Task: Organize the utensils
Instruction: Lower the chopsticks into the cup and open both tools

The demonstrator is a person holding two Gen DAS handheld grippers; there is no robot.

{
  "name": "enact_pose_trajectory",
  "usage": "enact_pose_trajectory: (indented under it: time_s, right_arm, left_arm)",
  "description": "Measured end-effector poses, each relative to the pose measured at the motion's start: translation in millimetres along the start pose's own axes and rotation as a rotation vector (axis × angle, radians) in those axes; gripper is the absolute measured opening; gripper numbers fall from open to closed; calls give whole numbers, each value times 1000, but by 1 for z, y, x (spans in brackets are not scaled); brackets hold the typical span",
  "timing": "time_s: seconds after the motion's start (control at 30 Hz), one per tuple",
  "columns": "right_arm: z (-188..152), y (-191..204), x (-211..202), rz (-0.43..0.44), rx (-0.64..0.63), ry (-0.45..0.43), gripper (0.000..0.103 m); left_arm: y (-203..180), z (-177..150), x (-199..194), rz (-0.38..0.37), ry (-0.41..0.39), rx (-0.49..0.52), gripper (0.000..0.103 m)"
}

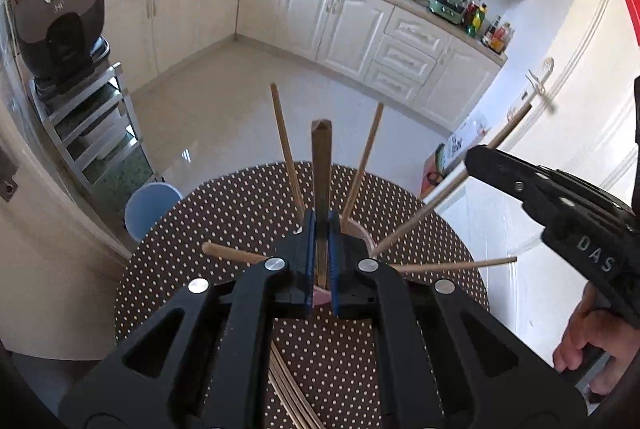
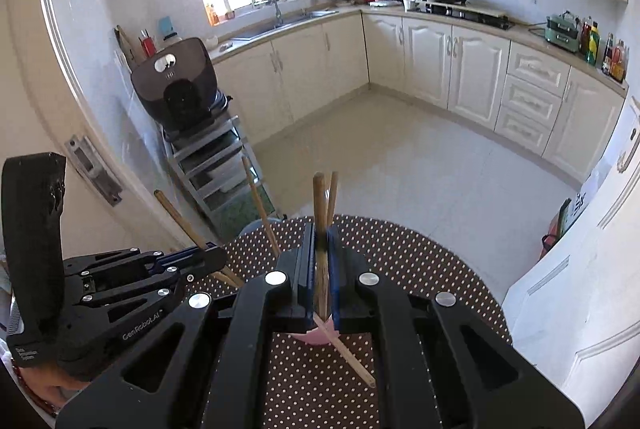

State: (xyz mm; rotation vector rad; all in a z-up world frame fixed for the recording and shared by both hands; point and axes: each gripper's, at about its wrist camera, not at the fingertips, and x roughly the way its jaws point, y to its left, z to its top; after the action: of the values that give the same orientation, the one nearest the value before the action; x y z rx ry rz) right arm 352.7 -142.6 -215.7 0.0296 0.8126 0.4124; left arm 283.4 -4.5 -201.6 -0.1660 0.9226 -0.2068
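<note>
**Both grippers lowering chopsticks toward the pink cup**

Clearly, each hand has one utensil clamped. The left gripper [image 1: 321,249] is closed on a dark brown chopstick [image 1: 321,165], which stands nearly upright between its blue pads, lower end pointing down into the pink cup [image 1: 362,229]. In its own view the right gripper [image 2: 321,269] is likewise closed on a wooden chopstick [image 2: 319,213], held steeply over the same cup [image 2: 316,337], whose pink rim shows just under the fingertips.

Several light wooden chopsticks [image 1: 286,149] already stand in the cup and fan outward, leaning against its rim in different directions. That spread seems to explain the steep, near-vertical hold: a stick brought in upright can slip down the middle without knocking the leaning ones out. More loose chopsticks [image 1: 288,389] lie flat on the polka-dot bench [image 1: 240,205] below the left gripper, so the sorting is judged only partly done. One stick [image 2: 344,353] slants out low beside the cup in the right view; whether it rests in the cup or on the bench cannot be told.

With two grippers crowding one small cup, the risk is tipping it or colliding; releasing one stick at a time looks wise.
</note>
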Motion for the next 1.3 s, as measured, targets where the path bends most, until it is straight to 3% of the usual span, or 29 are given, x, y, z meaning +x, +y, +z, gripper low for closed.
enact_pose_trajectory:
  time_s: [0.53,0.8,0.9,1.07,1.3]
  right_arm:
    - [-12,5,-9,3,64,26,8]
    - [-17,19,-26,3,67,-5,9]
    - [-21,25,-35,-1,64,-21,10]
    - [-29,34,-49,-11,66,-49,22]
    - [-39,49,-67,-20,59,-76,24]
  left_arm:
    - [-7,-13,-12,5,66,22,8]
    - [-4,-22,-36,39,24,31,45]
    - [-2,-26,-48,45,-1,34,45]
    - [-1,-32,-64,57,-35,44,53]
    - [2,-43,-91,62,-105,44,60]
